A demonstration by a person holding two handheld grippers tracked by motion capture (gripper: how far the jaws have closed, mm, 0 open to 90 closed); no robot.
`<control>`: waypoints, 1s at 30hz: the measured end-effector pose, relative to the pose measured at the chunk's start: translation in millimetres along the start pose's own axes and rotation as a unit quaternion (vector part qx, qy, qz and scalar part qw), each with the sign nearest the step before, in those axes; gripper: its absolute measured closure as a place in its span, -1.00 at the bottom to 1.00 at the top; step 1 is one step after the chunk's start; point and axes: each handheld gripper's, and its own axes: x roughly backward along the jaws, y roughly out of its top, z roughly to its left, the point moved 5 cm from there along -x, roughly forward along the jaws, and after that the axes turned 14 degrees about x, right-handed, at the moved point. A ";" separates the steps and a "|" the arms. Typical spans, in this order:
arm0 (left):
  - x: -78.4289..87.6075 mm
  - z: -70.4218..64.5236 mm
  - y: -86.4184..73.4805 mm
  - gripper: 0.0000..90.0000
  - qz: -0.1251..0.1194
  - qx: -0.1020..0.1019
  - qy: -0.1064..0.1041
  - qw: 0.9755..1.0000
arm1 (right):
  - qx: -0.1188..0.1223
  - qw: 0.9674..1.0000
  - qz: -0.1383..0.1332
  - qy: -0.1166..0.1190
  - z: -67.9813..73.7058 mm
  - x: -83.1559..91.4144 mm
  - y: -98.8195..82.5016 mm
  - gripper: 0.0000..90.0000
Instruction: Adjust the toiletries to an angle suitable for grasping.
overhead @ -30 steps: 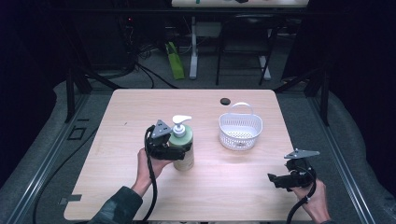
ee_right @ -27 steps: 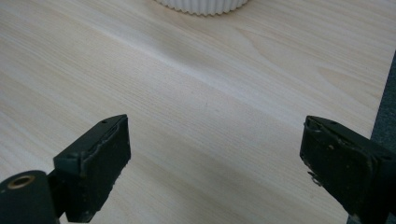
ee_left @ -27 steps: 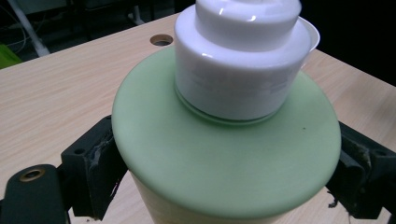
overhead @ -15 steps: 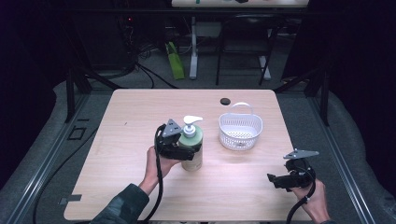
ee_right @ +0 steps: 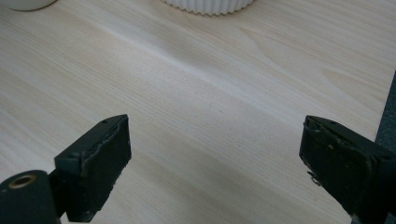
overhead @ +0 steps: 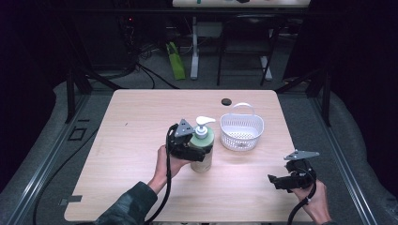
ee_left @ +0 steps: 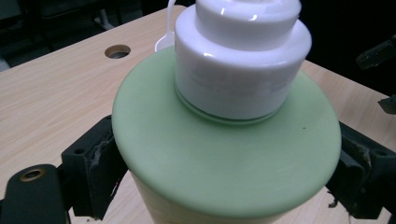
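While one basket (overhead: pixel 241 131) sits nearby, one pump bottle (overhead: pixel 203 149) seems clamped

Black hand-held gripper (overhead: pixel 199 152) jaws, grey three-cornered plates, black cables, dark patterned sleeve (overhead: pixel 124 206).

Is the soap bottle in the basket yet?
Not yet. The left gripper is shut on the soap bottle, beside the white basket, which looks empty. The right gripper waits open over the table. Putting it in, if that's the plan, is left.
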 end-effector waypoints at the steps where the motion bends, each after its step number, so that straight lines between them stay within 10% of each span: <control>1: 0.0 0.0 0.0 -0.74 0.000 0.000 0.000 1.000 | 0.000 1.000 0.000 0.000 0.3 0.0 0.2 -0.81; 30: -39.6 -47.2 9.8 -0.75 0.013 -0.028 -0.050 0.998 | 0.002 1.000 0.002 -0.003 0.4 1.7 -0.5 -0.81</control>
